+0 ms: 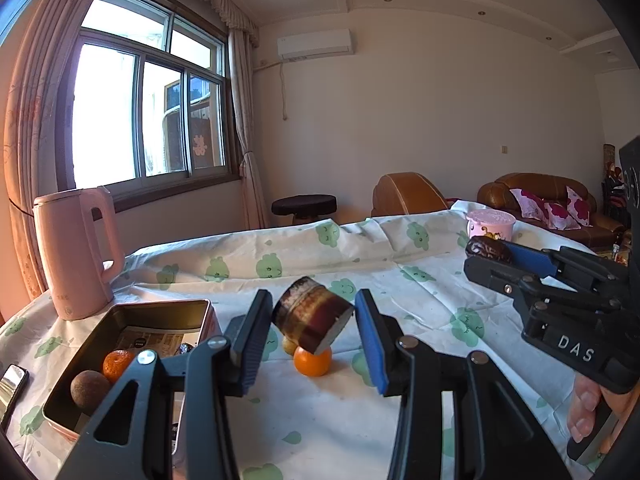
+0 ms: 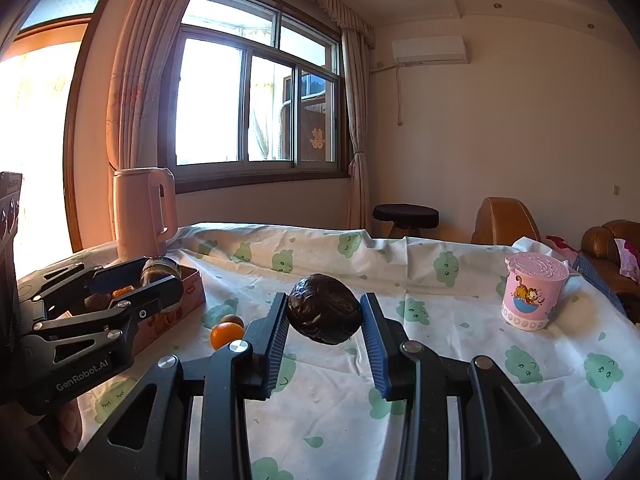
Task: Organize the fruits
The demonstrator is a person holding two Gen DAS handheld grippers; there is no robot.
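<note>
The left tool (image 1: 314,320) is pinching a short brown cylinder (image 1: 312,314); the right tool (image 2: 325,312) is pinching a dark wrinkled fruit (image 2: 325,309). Both should be lowering fully into the tin box (image 1: 92,338) before releasing, avoiding the mandarin (image 1: 117,364).

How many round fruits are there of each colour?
Orange fruit: 2
Brown fruit: 1
Dark wrinkled fruit: 1
Yellowish fruit: 1
Total: 5, not counting an unclear dark shape in the tin.

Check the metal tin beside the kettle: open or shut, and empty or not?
Open and not empty. The tin has no lid on; inside lie a mandarin, a brown round fruit and printed paper.
</note>
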